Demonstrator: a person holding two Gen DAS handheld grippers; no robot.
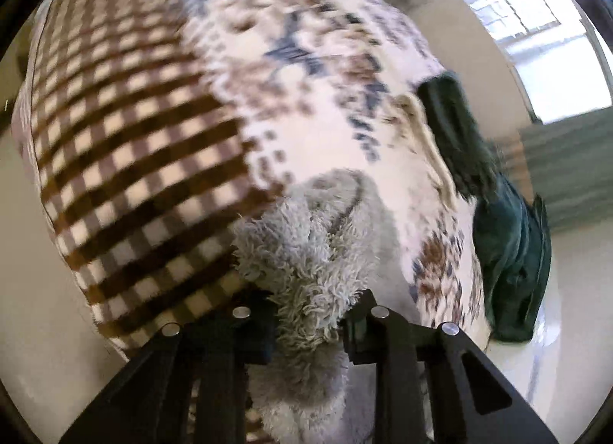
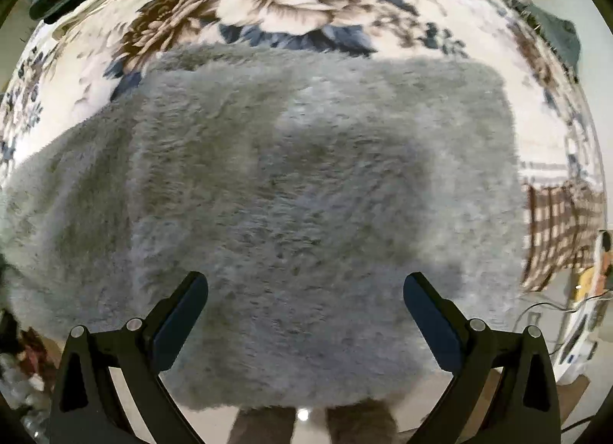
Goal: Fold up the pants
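Note:
The pants are grey and fluffy. In the right wrist view they (image 2: 291, 183) lie spread as a broad folded slab on a floral blanket (image 2: 291, 3), reaching the bed's near edge. My right gripper (image 2: 305, 294) is open just above them, with nothing between the fingers. In the left wrist view my left gripper (image 1: 308, 323) is shut on a bunched end of the pants (image 1: 306, 248) and holds it over the blanket (image 1: 306, 91).
The blanket has a brown checked part (image 1: 126, 160) on the left. A dark green garment (image 1: 502, 237) hangs over the bed's right edge. Pale floor (image 1: 567, 329) lies beyond it, with a window (image 1: 536, 22). Clutter and cables (image 2: 574, 313) sit on the floor at right.

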